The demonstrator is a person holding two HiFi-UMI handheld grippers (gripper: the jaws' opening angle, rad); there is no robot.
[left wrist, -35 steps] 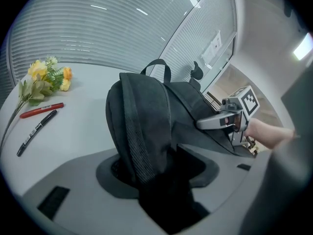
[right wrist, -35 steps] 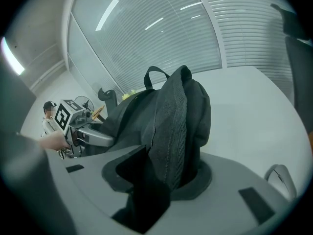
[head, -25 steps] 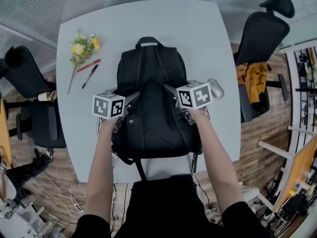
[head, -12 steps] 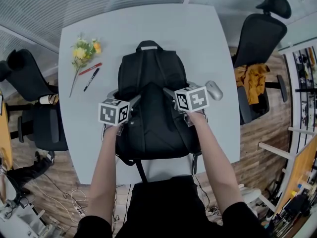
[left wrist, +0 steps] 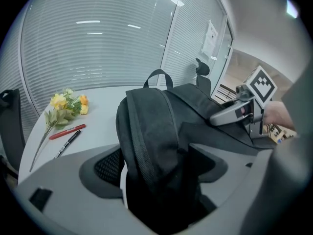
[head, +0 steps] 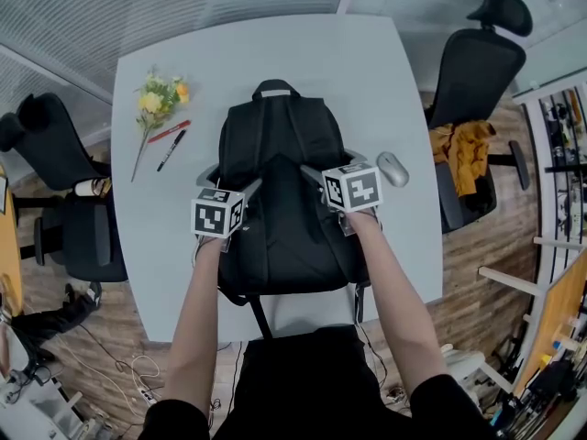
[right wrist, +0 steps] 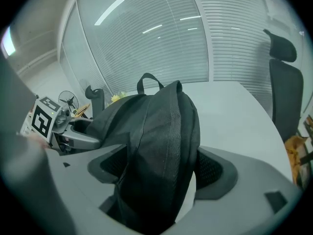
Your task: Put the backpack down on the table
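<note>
The black backpack (head: pixel 284 209) lies flat on the pale table (head: pixel 367 71), top handle pointing away from me. My left gripper (head: pixel 231 180) straddles its left shoulder strap (left wrist: pixel 146 141), jaws opening, with a gap showing between the strap and the left pad. Over the right shoulder strap (right wrist: pixel 164 141), my right gripper (head: pixel 332 165) is also opening, a gap beside its right pad. Neither strap is pinched. Each gripper view also catches the other gripper: the right gripper (left wrist: pixel 234 114) and the left gripper (right wrist: pixel 73 138).
Yellow flowers (head: pixel 158 94), a red pen (head: pixel 167 131) and a black pen (head: pixel 170 149) lie at the table's left. A grey mouse (head: pixel 393 169) sits right of the backpack. Office chairs stand at the right (head: pixel 477 62) and left (head: pixel 64 200).
Both grippers' jaws have spread wider around the straps. The hands have stayed almost in place and the backpack rests on the table.
</note>
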